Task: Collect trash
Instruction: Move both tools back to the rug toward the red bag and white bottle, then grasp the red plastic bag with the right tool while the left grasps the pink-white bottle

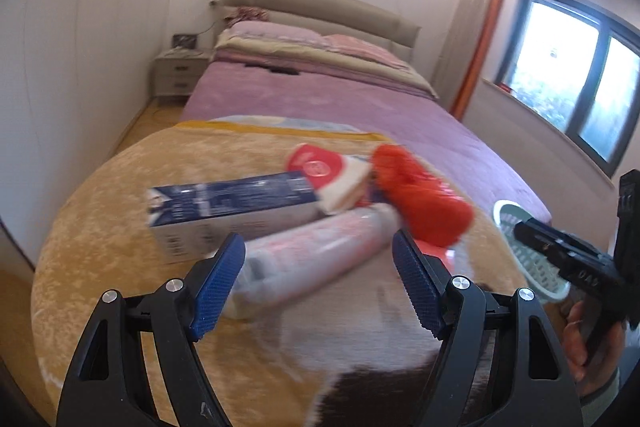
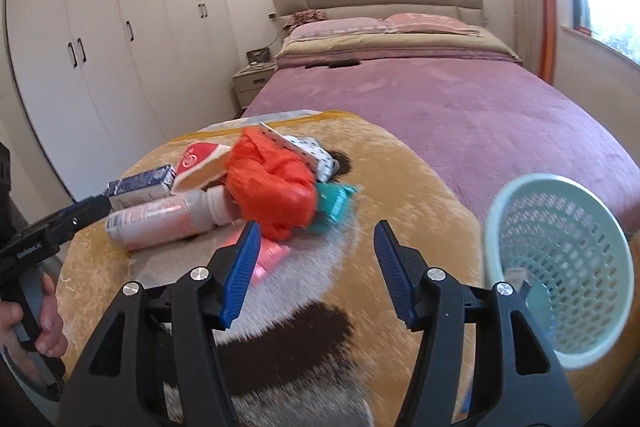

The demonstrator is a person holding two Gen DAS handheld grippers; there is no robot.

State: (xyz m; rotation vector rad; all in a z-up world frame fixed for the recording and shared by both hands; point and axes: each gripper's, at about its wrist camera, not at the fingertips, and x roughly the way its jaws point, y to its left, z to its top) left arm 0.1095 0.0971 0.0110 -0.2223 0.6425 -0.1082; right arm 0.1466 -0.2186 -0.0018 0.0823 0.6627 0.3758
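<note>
Wardrobe doors [image 2: 104, 27] are filling the upper left of the right wrist frame, and we are finding the trash heaped at centre-left on the tan fleece blanket [image 2: 400, 179] spread over the foot of the bed. Going left to right, we are seeing a blue and white carton [image 2: 138, 185], a clear bottle [image 2: 164, 217] lying on its side just below it, a red and white packet [image 2: 200, 157], a crumpled orange bag [image 2: 272, 183] sitting on top of the pile, a dotted wrapper [image 2: 316, 151] behind it and a teal packet [image 2: 336, 199] at its right edge. We are holding the left gripper [image 1: 318, 275] with its blue fingers spread wide, empty, the bottle [image 1: 312, 251] showing blurred between them at lower centre. The right gripper [image 2: 316, 267] is also gaping wide and empty above the blanket, a pink packet [image 2: 268, 259] lying beside its left finger. At the lower right, a pale green mesh basket [image 2: 560, 267] is lying tipped, its mouth facing us.
</note>
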